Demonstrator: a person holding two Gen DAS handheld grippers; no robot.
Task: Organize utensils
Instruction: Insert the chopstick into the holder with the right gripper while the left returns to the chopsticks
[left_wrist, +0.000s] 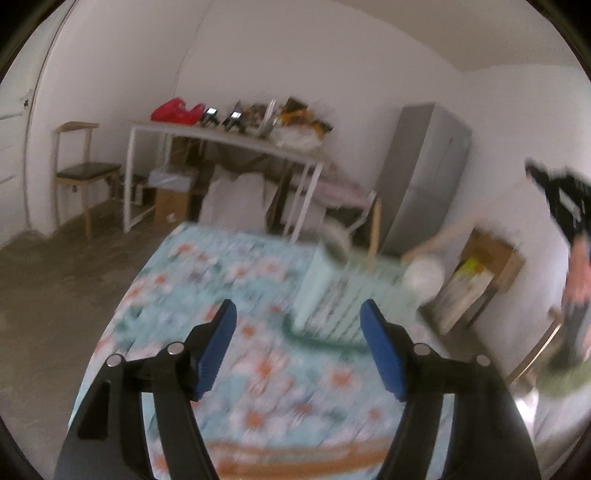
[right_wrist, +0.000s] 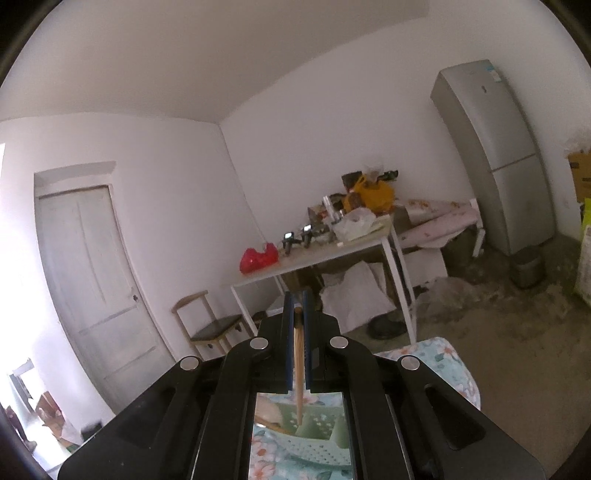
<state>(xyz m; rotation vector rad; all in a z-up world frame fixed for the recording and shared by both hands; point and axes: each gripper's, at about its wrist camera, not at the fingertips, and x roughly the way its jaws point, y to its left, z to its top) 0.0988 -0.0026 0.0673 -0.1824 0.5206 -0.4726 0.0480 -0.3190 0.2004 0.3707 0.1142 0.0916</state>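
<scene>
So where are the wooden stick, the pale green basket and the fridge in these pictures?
stick (right_wrist: 298, 354): right wrist view, on its shaft, clamped between the blue pads.
basket (left_wrist: 332, 295): left wrist view, on its slatted side wall, blurred.
fridge (right_wrist: 495, 155): right wrist view, on its upper door.

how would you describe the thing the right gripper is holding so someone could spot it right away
Start at the table with the floral tablecloth at the bottom of the right wrist view, then the black right gripper above it. Clamped between its blue pads is a thin wooden stick, probably a chopstick, hanging down over a pale green perforated utensil basket. It is the only slim, tan, straight thing there.
</scene>
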